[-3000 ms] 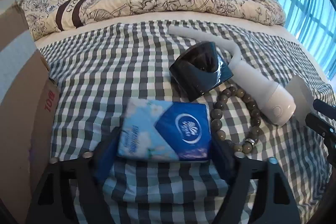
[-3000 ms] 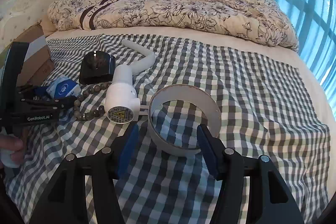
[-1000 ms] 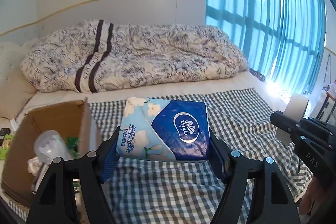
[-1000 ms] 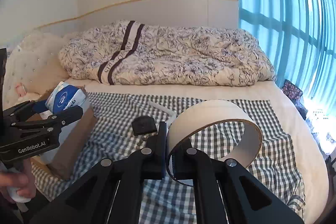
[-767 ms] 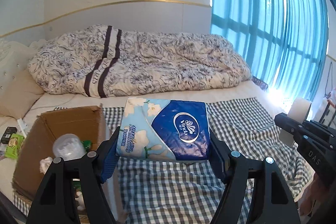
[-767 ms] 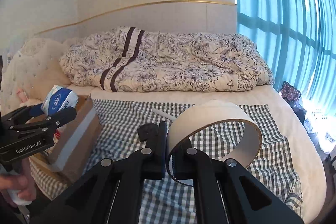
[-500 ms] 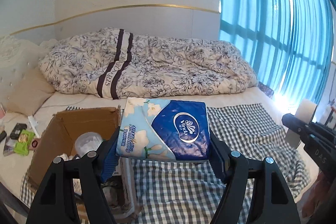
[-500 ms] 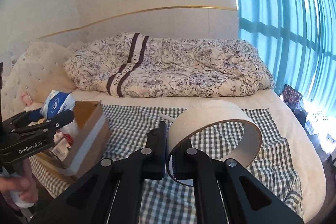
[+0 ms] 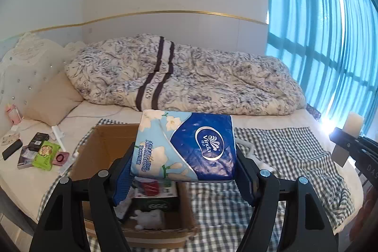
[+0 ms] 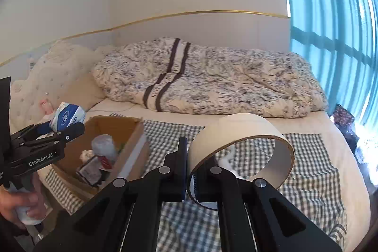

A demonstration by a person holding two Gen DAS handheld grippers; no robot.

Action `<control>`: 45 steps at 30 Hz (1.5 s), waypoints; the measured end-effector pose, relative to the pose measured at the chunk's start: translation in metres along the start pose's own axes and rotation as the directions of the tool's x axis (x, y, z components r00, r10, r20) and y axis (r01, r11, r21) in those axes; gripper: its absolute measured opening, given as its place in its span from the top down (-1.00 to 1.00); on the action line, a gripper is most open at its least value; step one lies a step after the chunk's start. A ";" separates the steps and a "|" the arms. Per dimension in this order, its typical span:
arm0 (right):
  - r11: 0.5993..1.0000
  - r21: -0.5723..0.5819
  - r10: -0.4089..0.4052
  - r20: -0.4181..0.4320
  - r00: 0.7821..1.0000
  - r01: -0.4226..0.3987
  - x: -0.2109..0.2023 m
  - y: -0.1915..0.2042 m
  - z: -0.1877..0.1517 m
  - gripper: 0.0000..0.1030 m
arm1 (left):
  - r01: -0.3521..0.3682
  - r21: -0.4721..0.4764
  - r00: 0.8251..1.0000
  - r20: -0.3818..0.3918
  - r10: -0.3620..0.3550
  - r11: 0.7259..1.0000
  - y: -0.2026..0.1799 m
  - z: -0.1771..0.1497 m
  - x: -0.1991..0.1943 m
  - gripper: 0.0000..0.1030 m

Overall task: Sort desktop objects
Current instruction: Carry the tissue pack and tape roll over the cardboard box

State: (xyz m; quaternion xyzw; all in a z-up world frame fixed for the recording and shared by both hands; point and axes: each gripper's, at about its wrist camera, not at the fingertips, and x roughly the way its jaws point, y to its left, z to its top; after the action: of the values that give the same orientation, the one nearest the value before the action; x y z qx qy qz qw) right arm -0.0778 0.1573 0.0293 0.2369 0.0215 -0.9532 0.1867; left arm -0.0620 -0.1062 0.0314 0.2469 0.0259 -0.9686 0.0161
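A blue and white tissue pack point(image 9: 186, 148) is clamped between the fingers of my left gripper point(image 9: 184, 171), held in the air over the near right part of an open cardboard box point(image 9: 104, 141). From the right wrist view the tissue pack point(image 10: 68, 117) hangs above the box's point(image 10: 132, 134) left side. My right gripper point(image 10: 190, 171) is shut on the wall of a wide cream tape roll point(image 10: 241, 134), raised above the checked cloth point(image 10: 307, 181). In the left wrist view this tape roll point(image 9: 353, 122) shows at the far right.
The box holds a plastic bottle point(image 10: 104, 143), a red item and packets. A green packet point(image 9: 45, 155), a phone and small items lie on the sheet at left. A flowered quilt point(image 9: 189, 79) fills the back; blue curtains are at right. A hand point(image 10: 21, 204) grips the left handle.
Both grippers have risen from the checked cloth with their loads. The left one has carried the tissue pack leftward until it hangs over the box, which has come into full view.
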 end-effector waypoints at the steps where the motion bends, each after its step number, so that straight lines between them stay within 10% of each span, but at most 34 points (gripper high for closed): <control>1: 1.000 -0.006 0.006 0.000 1.000 -0.006 0.001 0.004 0.001 0.92 | -0.008 -0.003 1.000 0.001 0.008 1.000 0.005 0.001 -0.001 -0.45; 25: 0.956 -0.073 0.273 -0.134 0.953 -0.285 0.096 0.120 0.031 0.91 | -0.113 -0.034 0.990 -0.094 0.109 0.993 0.111 0.003 0.020 -0.45; 33: 0.931 -0.063 0.329 -0.284 0.900 -0.360 0.140 0.151 0.010 0.91 | -0.093 -0.059 0.974 -0.215 0.078 0.994 0.128 -0.012 0.054 -0.45; 45: 0.909 0.021 0.371 -0.498 0.784 -0.417 0.191 0.172 -0.018 0.91 | -0.115 -0.077 0.904 -0.421 0.073 0.990 0.146 -0.043 0.106 -0.45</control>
State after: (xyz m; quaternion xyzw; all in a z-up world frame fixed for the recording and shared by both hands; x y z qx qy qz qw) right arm -0.1625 -0.0660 -0.0665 0.4619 0.0614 -0.7989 0.3803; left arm -0.1278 -0.2511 -0.0631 0.4476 0.0653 -0.8891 0.0692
